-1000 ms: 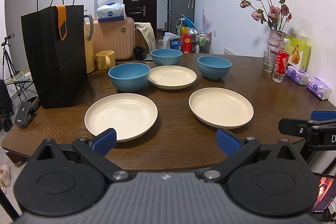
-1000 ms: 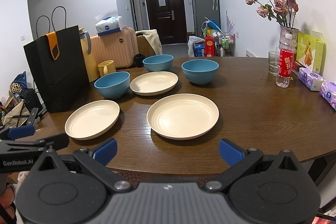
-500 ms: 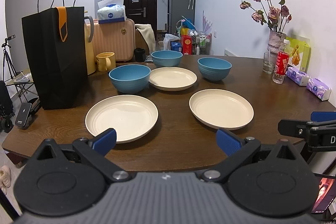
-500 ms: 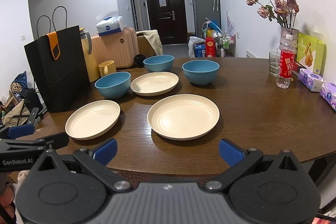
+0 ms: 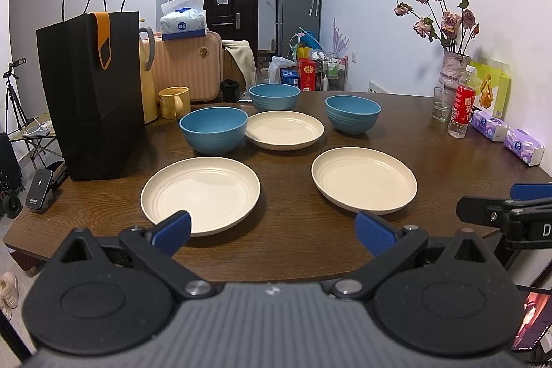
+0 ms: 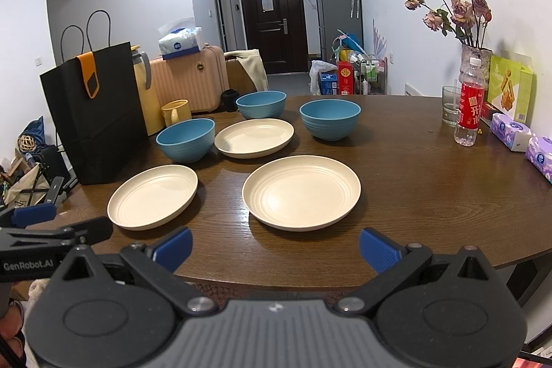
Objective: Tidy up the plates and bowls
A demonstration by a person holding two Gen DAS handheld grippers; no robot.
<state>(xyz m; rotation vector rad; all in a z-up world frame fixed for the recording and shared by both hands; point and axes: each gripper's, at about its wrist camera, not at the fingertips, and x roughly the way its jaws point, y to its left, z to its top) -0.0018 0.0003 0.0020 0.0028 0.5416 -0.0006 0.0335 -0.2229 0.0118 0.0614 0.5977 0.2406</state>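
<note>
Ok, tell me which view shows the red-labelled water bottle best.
The right wrist view: the water bottle stands larger there, cap to base, label characters visible. The left wrist view shows it smaller near the right edge, beside the glass.

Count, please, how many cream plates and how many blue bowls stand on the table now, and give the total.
Cream plates: 3, near left, near right, far middle.
Blue bowls: 3, left, far middle, right.
Total: 6 dishes, none stacked.
</note>
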